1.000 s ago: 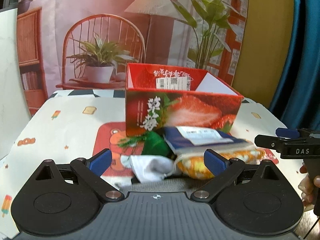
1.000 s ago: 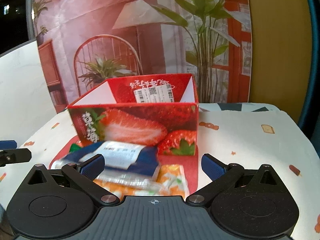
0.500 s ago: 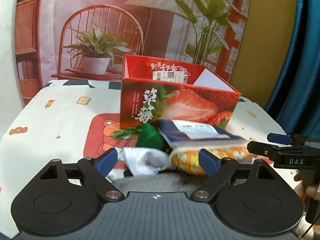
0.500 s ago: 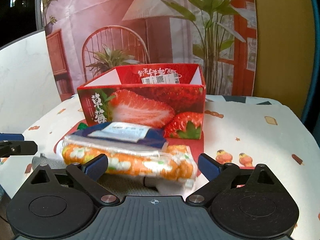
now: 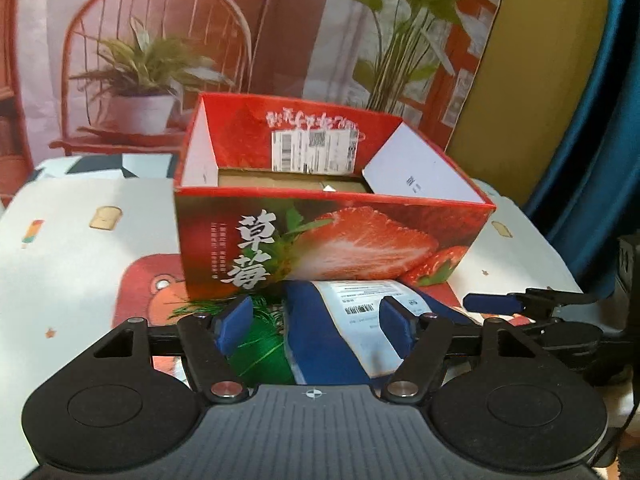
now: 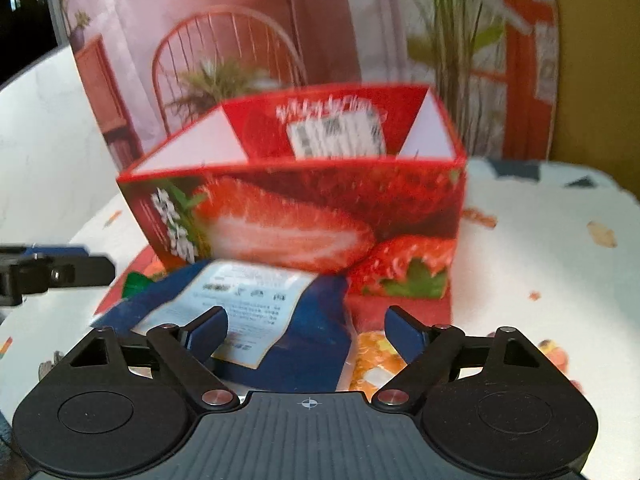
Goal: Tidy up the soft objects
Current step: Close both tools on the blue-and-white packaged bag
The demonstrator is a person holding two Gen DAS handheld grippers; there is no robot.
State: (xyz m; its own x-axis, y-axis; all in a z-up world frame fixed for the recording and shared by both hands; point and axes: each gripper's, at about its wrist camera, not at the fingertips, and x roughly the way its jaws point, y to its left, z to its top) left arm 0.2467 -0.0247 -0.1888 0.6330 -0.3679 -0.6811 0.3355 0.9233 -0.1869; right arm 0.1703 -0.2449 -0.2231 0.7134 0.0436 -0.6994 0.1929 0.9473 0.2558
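Strawberry-printed carton [image 5: 320,236]: standing open-topped on the counter [image 5: 80,248], a shipping label showing on its far inner wall.

Blue packet [image 5: 332,344] with white label: lying just in front of the carton atop a pile; its near end is disappearing under the camera housing.

Green item [image 5: 264,356]: peeking out beside the blue packet, too hidden to identify.

Orange-patterned packet [image 6: 372,360]: showing only a corner beneath the blue packet; the right view is blurring.

Left tongs [image 5: 316,324]: jaws have just been closing, straddling green item and blue packet, not pressing either.

Right tongs [image 6: 308,332]: likewise just closing, standing apart around the blue packet without gripping.
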